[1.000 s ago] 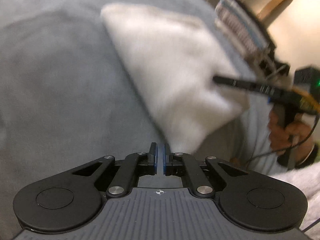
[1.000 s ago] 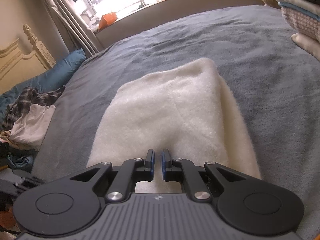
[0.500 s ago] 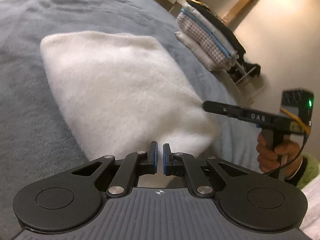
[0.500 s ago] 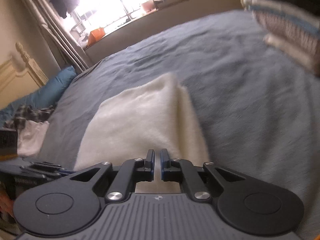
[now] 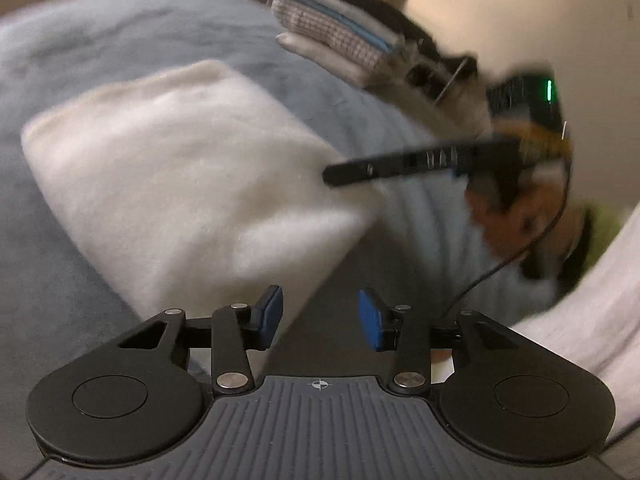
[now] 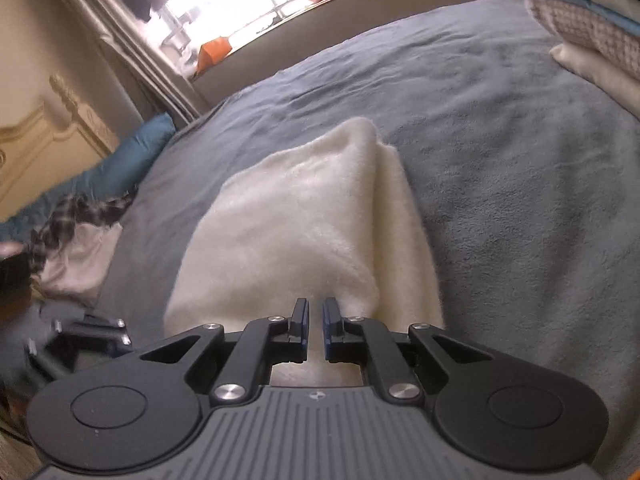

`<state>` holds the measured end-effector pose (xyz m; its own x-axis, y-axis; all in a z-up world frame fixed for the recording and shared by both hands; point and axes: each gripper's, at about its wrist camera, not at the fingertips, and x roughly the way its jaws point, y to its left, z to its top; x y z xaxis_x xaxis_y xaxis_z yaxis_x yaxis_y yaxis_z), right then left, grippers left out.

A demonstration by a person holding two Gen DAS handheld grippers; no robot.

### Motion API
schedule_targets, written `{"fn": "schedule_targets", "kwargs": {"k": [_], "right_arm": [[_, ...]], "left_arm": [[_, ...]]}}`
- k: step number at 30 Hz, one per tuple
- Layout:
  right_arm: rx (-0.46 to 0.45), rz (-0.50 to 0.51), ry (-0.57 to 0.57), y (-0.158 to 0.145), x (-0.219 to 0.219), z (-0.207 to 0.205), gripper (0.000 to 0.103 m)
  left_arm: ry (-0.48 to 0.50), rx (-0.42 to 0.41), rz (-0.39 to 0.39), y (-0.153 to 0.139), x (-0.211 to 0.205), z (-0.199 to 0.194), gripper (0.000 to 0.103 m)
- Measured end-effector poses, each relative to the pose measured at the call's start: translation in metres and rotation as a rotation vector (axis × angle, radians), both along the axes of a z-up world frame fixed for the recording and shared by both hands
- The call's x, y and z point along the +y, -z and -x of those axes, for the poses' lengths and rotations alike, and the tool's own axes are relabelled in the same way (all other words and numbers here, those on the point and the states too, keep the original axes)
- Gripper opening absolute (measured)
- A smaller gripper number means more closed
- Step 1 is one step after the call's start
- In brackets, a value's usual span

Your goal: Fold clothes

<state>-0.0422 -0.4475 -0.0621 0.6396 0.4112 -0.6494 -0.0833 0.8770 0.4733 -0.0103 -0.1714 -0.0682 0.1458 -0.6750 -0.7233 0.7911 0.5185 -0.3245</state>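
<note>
A folded white fleece garment (image 5: 192, 168) lies flat on the grey-blue bedspread (image 5: 80, 40), a soft thick rectangle with one long fold running up its right side in the right wrist view (image 6: 316, 220).

The left gripper (image 5: 320, 318) sits at the near edge of the garment, over its near right corner. Its jaws have just been opening and now stand spread, blue pads apart; the left pad overlaps the edge of the fleece, the right one is over bare bedspread, and nothing is pinched between them.

The right gripper (image 6: 316, 330) comes in from the right side of the bed, its black fingers (image 5: 360, 170) reaching over the right corner of the garment in the left wrist view, held by a hand (image 5: 516, 216) with a green cuff. From its own camera the jaws are pressed almost together, with a narrow slit between the pads, just at the near edge of the fleece. Whether any cloth is caught in that slit I cannot tell.

Far right on the bed sits a stack of folded clothes (image 5: 340, 36). Near the pillow (image 6: 120, 160) on the left lies a heap of unfolded laundry (image 6: 76, 232).
</note>
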Motion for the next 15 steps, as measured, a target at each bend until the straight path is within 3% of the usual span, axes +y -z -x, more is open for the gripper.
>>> {"fn": "schedule_targets", "kwargs": {"k": [8,15], "right_arm": [[-0.002,-0.009,0.011,0.002,0.002,0.001,0.007],[0.002,-0.028,0.017,0.005,0.003,0.004,0.007]], "left_arm": [[-0.028,-0.387,-0.131,0.008,-0.019,0.047,0.042],[0.025,-0.68,-0.284,0.038,-0.037,0.08,0.043]]}}
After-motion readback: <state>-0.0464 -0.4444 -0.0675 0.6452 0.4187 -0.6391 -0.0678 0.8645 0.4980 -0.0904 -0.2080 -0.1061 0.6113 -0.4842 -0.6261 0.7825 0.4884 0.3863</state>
